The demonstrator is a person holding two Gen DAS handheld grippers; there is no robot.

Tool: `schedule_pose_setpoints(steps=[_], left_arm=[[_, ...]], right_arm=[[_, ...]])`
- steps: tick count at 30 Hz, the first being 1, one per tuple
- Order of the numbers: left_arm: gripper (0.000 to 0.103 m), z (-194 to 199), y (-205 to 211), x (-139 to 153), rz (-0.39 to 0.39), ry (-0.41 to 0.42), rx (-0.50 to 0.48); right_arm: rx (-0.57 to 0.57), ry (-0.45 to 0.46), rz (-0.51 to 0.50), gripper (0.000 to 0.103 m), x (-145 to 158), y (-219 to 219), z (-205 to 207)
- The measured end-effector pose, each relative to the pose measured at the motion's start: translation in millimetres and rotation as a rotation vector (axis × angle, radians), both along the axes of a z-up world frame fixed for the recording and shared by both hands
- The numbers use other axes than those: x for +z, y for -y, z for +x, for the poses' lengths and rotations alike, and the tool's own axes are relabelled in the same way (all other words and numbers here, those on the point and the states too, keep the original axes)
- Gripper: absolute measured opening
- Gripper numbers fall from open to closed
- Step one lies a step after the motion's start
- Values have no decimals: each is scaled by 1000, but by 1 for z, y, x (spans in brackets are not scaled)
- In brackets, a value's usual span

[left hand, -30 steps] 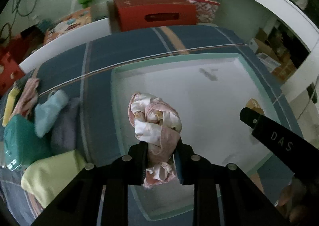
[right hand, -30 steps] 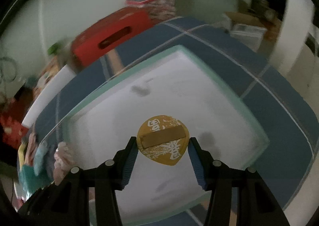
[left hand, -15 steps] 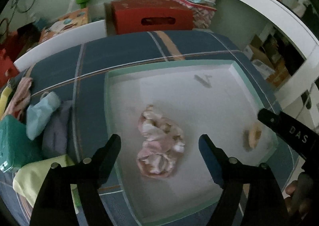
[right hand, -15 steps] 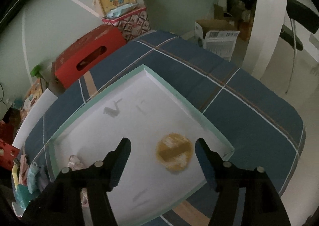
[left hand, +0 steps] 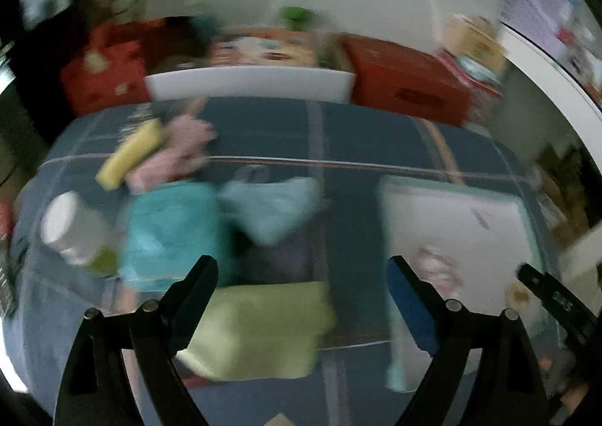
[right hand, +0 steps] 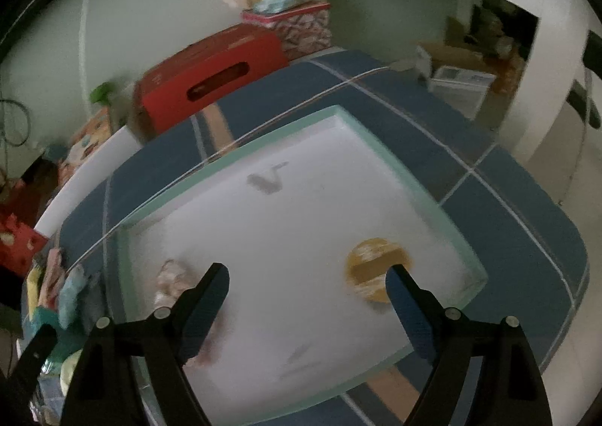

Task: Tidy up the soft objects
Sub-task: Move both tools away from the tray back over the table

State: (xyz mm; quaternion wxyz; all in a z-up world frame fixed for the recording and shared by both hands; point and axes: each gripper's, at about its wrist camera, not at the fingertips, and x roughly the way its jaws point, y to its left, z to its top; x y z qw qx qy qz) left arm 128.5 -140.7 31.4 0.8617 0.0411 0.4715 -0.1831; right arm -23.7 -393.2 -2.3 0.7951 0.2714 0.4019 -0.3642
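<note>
While the left wrist view is blurred, the left gripper (left hand: 303, 288) shows its jaws wide and still opening, with nothing pinched between them; a pale yellow-green cloth (left hand: 259, 328) lies on the blue plaid cover (left hand: 357, 140) below the gap. Beyond it sit a teal cloth (left hand: 171, 226), a light blue cloth (left hand: 272, 206), a pink cloth (left hand: 180, 149) and a yellow roll (left hand: 129, 153), close together. A white container (left hand: 73, 228) lies at the left of this group. At the right stands the white tray (left hand: 470, 200), with the pink floral bundle (left hand: 438, 271) resting on its floor, apart from both fingers.

Right wrist view: the right gripper (right hand: 306, 292) also has its jaws spread and opening, holding nothing. The tray (right hand: 286, 207) fills the centre; the round golden pad (right hand: 376, 270) lies on the tray floor near its right corner, just beyond the right finger, and the floral bundle (right hand: 171, 281) lies near the tray's left rim. A red box (right hand: 210, 81) stands behind the cover.
</note>
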Motion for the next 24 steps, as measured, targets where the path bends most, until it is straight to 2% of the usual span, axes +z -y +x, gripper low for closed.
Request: schedule_pose_setpoints(steps=[6,11,16,17,18,24], left_arm=[[91,15,-61,-3,24,-17,147],[91,16,-99,-2,-23,-26,216],[91,17,-128,-7,-37,-38,278],[95,17,-132,-8,-38,-43,286],[103,17,-137,-11,-41,-50,299],[103,19,-162,-21,-55,-81,353]], right_arm=[[104,23,-6,88,5,-31,20],[216,27,-17,88,7,-67,40],[338,39,8,88,4,-104,61],[369,42,19,88,3,-113,65],[396,43,27,88,1,-122,69],[546,40,59,88,-9,-171,89]])
